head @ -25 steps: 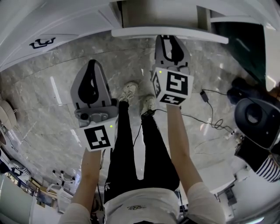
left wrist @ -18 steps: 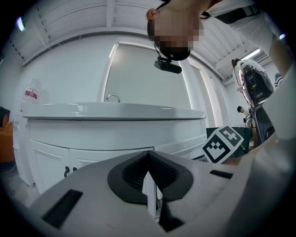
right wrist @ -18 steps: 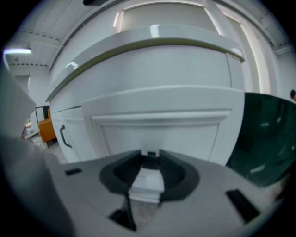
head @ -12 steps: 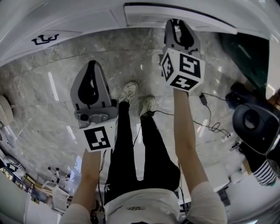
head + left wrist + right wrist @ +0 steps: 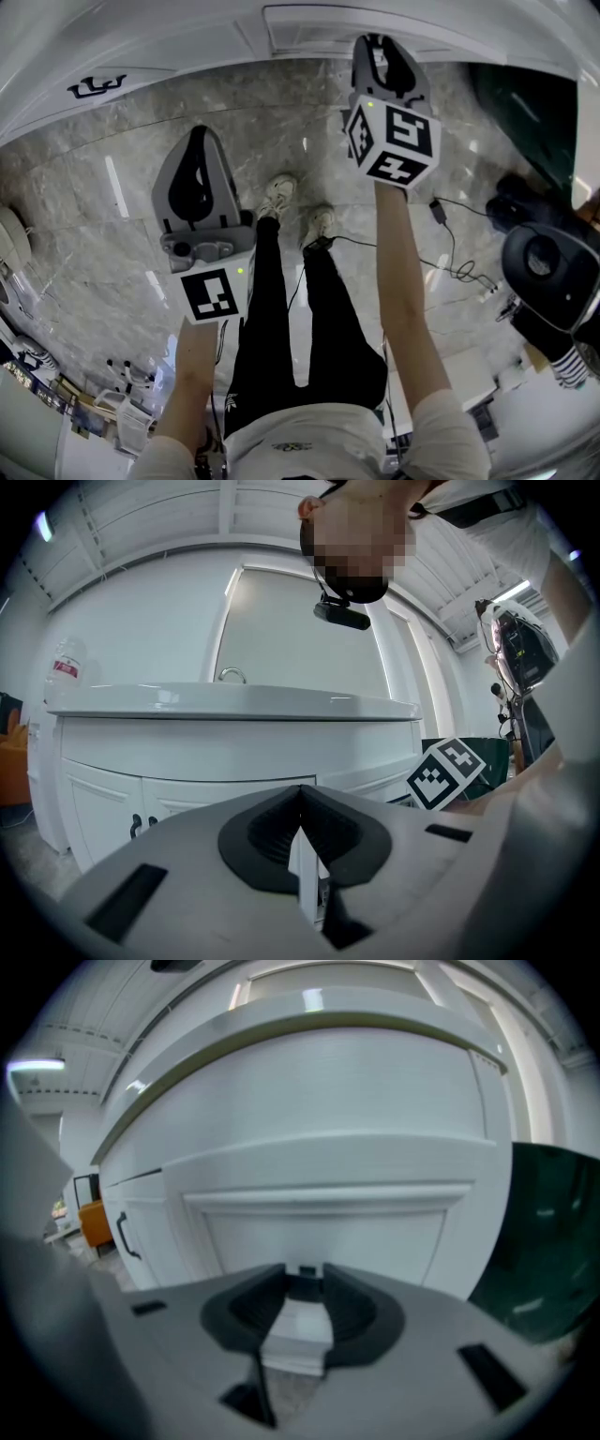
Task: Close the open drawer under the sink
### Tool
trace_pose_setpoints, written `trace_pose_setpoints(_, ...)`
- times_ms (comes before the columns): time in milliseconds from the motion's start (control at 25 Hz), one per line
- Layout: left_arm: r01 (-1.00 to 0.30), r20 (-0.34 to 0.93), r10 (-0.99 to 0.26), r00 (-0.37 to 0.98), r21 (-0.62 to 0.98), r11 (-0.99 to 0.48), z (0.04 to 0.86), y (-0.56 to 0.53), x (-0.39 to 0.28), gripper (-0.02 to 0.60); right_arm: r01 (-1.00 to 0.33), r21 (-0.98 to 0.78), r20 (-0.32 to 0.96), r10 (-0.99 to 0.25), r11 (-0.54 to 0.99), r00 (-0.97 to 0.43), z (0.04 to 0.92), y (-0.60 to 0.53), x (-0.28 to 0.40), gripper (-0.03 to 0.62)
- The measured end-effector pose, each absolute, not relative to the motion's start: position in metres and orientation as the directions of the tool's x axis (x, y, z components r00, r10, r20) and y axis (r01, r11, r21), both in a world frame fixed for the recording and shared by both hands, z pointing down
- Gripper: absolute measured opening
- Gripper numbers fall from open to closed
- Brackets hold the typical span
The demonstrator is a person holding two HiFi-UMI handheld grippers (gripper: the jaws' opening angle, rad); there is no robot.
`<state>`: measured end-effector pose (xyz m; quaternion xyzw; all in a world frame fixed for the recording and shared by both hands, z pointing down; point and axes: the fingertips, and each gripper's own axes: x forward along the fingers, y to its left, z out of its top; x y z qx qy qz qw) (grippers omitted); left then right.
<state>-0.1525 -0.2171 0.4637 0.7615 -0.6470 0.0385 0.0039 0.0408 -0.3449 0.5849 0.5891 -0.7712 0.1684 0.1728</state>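
Up against the white drawer [image 5: 309, 28] front, the right gripper [image 5: 380, 45] has its jaws wide apart with only the panel between them. A thin dark gap shows along the drawer's top edge. Left of the drawer and well back, the left gripper [image 5: 195, 141] has its tips together, empty. A dark green panel [image 5: 520, 103] stands right of the drawer; below it, a cable [image 5: 450, 267] trails on the marble floor [image 5: 84, 197] towards a round black device [image 5: 548, 272].

The head camera is looking steeply down past the left tool [image 5: 198, 141] and right tool [image 5: 377, 47] to the marble floor [image 5: 94, 206]. The left tool's camera is facing the sink cabinet [image 5: 187, 752] level, from farther back. The right tool's camera is sitting close before the drawer [image 5: 319, 1232]. All three are sharing that cabinet.
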Motion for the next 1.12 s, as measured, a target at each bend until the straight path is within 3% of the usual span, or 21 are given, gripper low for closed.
trace_pose_setpoints(720,-0.984,0.064,-0.983,0.174,-0.037,-0.176,0.462,-0.214,-0.145,0.02,-0.968,-0.063,0.469,-0.849,0.244,-0.244,0.587,-0.345,0.041,0.146)
trace_pose_setpoints(1120,-0.98,0.061,-0.979,0.194,-0.032,-0.196,0.459,-0.205,-0.137,0.02,-0.955,-0.192,0.408,-0.866,0.227,-0.288,0.581,-0.335,0.045,0.169)
